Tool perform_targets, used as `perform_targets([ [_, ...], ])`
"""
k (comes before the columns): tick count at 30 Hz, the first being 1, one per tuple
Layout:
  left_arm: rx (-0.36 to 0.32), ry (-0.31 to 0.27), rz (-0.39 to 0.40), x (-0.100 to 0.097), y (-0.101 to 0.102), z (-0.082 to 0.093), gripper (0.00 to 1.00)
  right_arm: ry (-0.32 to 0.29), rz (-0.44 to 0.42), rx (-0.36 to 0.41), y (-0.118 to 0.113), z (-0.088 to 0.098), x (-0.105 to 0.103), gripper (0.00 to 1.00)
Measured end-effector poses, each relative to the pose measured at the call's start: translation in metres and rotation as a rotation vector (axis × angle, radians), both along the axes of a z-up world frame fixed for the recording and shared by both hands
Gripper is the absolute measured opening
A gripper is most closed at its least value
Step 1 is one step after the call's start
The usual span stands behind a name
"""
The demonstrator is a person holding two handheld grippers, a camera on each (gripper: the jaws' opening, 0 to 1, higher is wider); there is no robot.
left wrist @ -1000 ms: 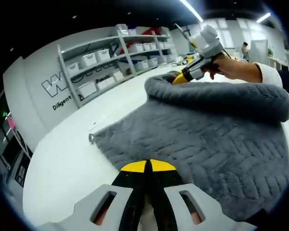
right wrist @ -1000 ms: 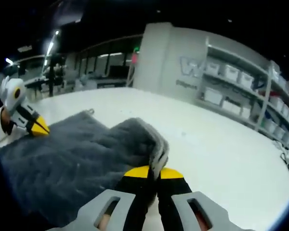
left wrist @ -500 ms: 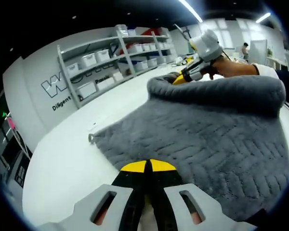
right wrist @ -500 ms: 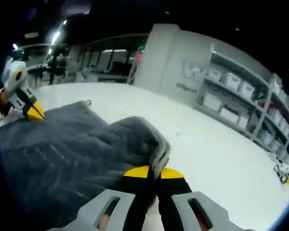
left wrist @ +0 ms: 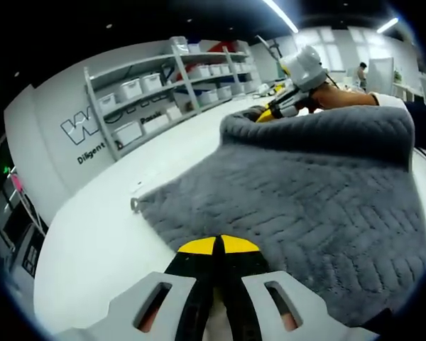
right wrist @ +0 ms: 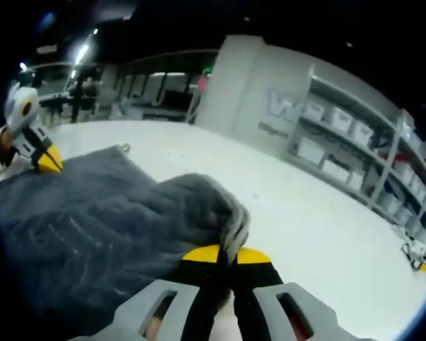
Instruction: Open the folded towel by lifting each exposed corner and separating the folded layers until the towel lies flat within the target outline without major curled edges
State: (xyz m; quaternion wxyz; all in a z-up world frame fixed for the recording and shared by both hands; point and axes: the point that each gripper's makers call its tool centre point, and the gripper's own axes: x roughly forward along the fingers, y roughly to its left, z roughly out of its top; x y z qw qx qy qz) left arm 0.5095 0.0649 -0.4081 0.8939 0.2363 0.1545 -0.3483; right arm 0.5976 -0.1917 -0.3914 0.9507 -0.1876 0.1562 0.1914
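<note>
**me:** While my right gripper (right wrist: 224,257) stays clamped on the grey towel (left wrist: 305,206) corner, its fold has lifted higher over the last second, so that layer's peeling open.

**reply:** And the other?

**me:** Left gripper (left wrist: 218,246) pinched shut at the near edge. Towel's plush, ribbed, spread on the white table (left wrist: 99,241), far edge rolled.

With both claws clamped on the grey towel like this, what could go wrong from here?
1. The right claw pinches only a thin bit of the towel's edge; a harder pull may slip it free, dropping the raised fold back.
2. That fold could land curled rather than flat.
3. The left claw also grips near an edge; opposing pulls might drag the towel across the white table.
</note>
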Motion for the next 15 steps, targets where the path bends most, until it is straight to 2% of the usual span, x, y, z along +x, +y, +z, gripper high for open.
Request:
perform_targets([
  [15, 0.005, -0.007, -0.002, 0.0, 0.0, 0.0, 0.01, -0.001, 0.007, -0.015, -0.012, 0.0, 0.0, 0.0],
])
